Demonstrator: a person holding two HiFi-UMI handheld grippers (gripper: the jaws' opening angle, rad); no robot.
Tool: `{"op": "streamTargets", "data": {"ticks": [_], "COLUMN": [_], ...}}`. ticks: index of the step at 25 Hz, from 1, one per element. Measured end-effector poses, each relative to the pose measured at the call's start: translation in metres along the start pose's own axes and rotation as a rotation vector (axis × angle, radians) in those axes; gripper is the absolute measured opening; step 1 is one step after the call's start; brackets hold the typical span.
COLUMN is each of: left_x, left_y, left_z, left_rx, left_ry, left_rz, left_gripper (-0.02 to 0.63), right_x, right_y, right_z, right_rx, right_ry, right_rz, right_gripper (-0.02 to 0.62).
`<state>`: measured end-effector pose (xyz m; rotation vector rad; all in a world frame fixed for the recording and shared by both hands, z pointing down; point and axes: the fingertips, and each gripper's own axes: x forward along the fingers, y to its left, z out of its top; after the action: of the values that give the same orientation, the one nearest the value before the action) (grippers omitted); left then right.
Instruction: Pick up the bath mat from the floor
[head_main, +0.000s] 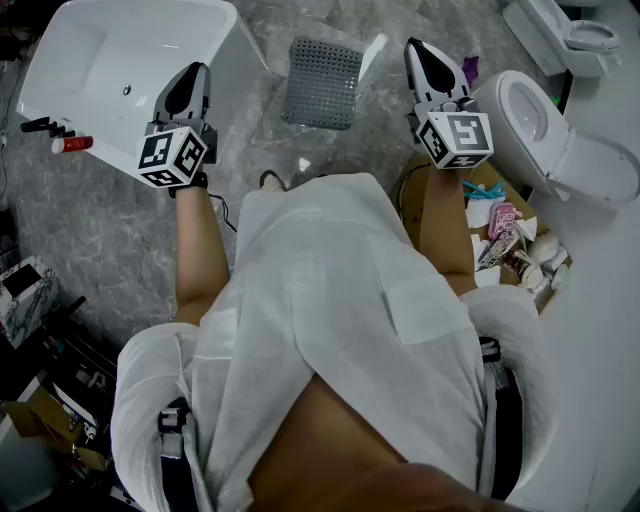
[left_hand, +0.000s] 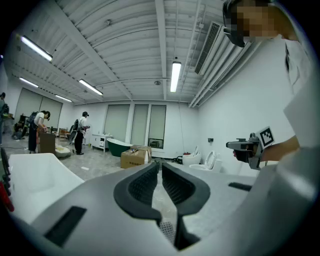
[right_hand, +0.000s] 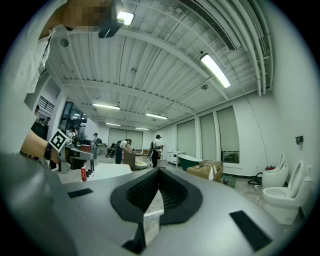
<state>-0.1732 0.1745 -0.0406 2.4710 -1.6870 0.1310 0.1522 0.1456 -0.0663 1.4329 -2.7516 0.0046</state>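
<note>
Two grippers are held out ahead of a person (head_main: 330, 300) in white, seen from above. The mat (head_main: 322, 85) lies on the floor (head_main: 90, 230) between them, a little beyond their tips, and neither gripper touches it. It is grey, dotted with small holes, and lies flat on the marbled grey floor, well short of either wall fixture.

The left gripper (head_main: 193, 72) points over the near corner of a white tub (head_main: 100, 50). In its own view its pads (left_hand: 145, 185) stand a thin slit apart, with nothing between them and only floor showing through the gap.

The right gripper (head_main: 418, 48) points ahead just left of a white toilet (head_main: 545, 130). Its pads (right_hand: 172, 192) meet at the tips, pressed together on nothing.

A red-capped bottle (head_main: 72, 144) lies on the floor beside the tub, at the far left. In the left gripper view other people (left_hand: 80, 132) stand far off in the hall, with a carton (left_hand: 134, 157) on the floor nearer the camera
</note>
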Motion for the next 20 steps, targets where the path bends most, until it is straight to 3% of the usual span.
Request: {"op": "streamTargets", "data": {"ticks": [20], "left_x": [-0.003], "left_y": [-0.003], "left_z": [-0.011], "left_rx": [-0.017], "left_ry": [0.010], "left_rz": [0.012], "left_gripper": [0.038], "right_x": [0.001], "right_y": [-0.003], "right_z": [-0.017], "right_rx": [0.031], "right_ry": [0.007], "right_rz": [0.003], "right_gripper": [0.028]}}
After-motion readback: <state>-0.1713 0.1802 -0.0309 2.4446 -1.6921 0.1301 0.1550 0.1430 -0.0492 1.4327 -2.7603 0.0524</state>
